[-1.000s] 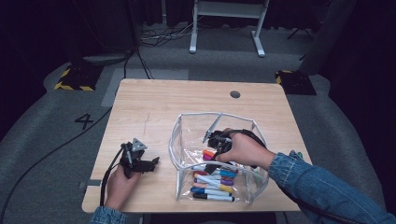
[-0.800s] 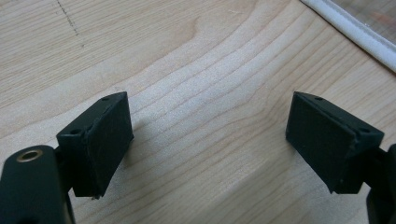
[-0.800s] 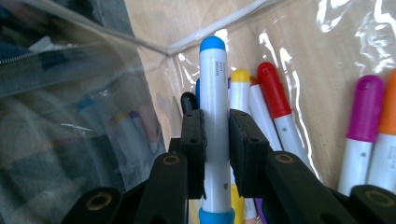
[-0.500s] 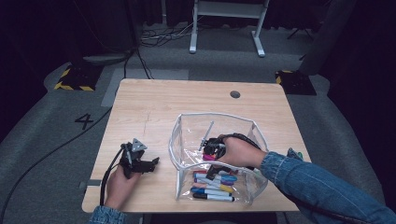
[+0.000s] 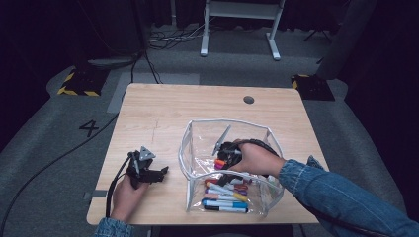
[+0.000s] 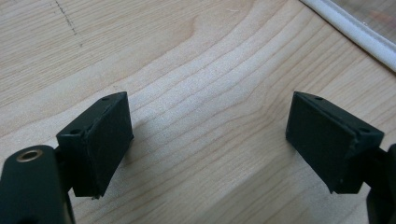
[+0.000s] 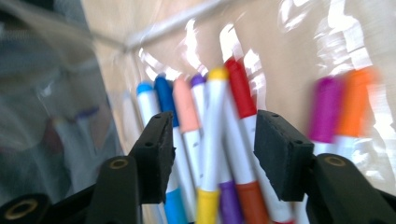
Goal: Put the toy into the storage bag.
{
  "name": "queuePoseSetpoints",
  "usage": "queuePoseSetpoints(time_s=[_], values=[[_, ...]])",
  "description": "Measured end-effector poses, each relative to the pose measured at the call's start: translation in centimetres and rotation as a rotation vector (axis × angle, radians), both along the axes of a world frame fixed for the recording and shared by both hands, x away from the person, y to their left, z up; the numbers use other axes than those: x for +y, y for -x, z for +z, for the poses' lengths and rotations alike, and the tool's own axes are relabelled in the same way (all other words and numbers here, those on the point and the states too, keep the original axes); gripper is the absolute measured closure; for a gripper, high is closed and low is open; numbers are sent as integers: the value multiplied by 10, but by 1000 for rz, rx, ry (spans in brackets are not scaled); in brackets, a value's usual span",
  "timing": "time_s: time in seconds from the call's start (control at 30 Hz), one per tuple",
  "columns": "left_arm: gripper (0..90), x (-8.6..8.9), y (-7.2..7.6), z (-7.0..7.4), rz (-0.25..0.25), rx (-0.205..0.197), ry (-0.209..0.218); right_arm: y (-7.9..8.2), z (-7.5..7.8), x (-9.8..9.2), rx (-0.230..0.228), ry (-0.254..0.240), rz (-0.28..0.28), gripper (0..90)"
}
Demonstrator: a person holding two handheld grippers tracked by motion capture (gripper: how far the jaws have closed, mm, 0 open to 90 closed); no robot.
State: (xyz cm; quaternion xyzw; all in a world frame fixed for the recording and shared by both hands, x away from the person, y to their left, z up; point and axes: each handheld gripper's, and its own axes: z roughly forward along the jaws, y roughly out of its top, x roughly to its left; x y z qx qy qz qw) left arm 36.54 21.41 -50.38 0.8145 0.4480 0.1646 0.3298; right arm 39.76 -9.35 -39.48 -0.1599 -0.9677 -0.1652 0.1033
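Scene: a wooden table [image 5: 188, 108] with a clear plastic pouch [image 5: 197, 148] standing open on it, a heap of coloured markers [image 5: 225, 195] lying in its bottom.
Right gripper: the right gripper [image 7: 212, 154] is down inside the pouch, just above the heap; its jaws have just been opening and now stand apart, with markers showing in the gap behind them but nothing pinched.
Step in hand: it looks to me like a marker has just been let go into the pouch, so this is the release.
Doing it well: keep the jaws wide and lift straight up through the mouth, so no pad drags the yellow-capped marker [image 7: 215, 121] or the red-capped one [image 7: 238, 88] back out.
Watch for: the pouch's white-edged rim [image 5: 222, 122] is soft; brushing it on the way out could tip the pouch over.
Left gripper: the left gripper [image 6: 208, 140] rests low over bare wood near the pouch's left side, jaws wide apart and holding nothing.
Tip: that free gripper could steady the rim [image 6: 348, 32] if the pouch starts to lean.
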Motion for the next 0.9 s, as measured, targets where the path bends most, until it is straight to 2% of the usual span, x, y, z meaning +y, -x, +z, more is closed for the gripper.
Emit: queuePoseSetpoints(time_s=[0.07, 0.17, 0.3, 0.37, 0.7, 0.9], values=[[148, 0, 0, 0, 0, 0, 0, -1, 16, -4, -42, -64, -45, 443], [148, 0, 0, 0, 0, 0, 0, 0, 41, -13, -119, -122, -82, 441], [148, 0, 0, 0, -1, 0, 0, 4, 66, -30, -170, -175, -134, 446], [148, 0, 0, 0, 0, 1, -1, 6, 77, -42, -179, -196, -165, 447], [148, 0, 0, 0, 1, 3, 0, 13, 109, -102, -256, -273, -272, 420], [148, 0, 0, 0, 0, 1, -1, 15, 126, -149, -295, -326, -379, 419]])
